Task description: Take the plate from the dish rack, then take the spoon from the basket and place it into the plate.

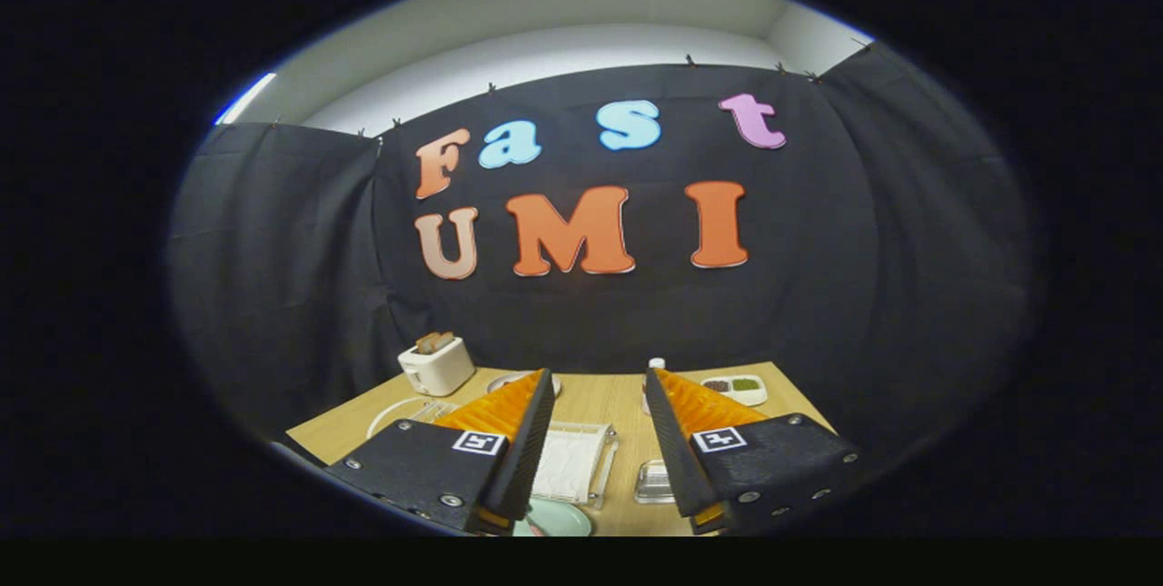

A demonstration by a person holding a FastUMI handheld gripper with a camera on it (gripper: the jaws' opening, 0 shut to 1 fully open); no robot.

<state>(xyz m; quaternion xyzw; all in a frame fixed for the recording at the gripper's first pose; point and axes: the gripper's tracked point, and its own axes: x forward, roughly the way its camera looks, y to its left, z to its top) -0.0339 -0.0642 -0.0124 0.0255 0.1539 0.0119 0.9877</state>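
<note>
Claw [600, 377] held above the desk [600, 400], fingers apart, gripping nothing. Between the fingers, below them — a clear rack [574, 463] with white inside; a pale green plate [556, 521] lies just near of it, partly hidden by the left finger. Toaster [436, 363] far left. Small dish [738, 388] with dark and green fillings far right. Clear box [652, 481] by the right finger. Spoon and basket — cannot tell.

The plate [559, 521] is mostly cut off at the bottom, half tucked behind the left finger. The rack [572, 463] is partly covered by the fingers [522, 441] too. What's in the small tray [736, 389] can't be made out.
</note>
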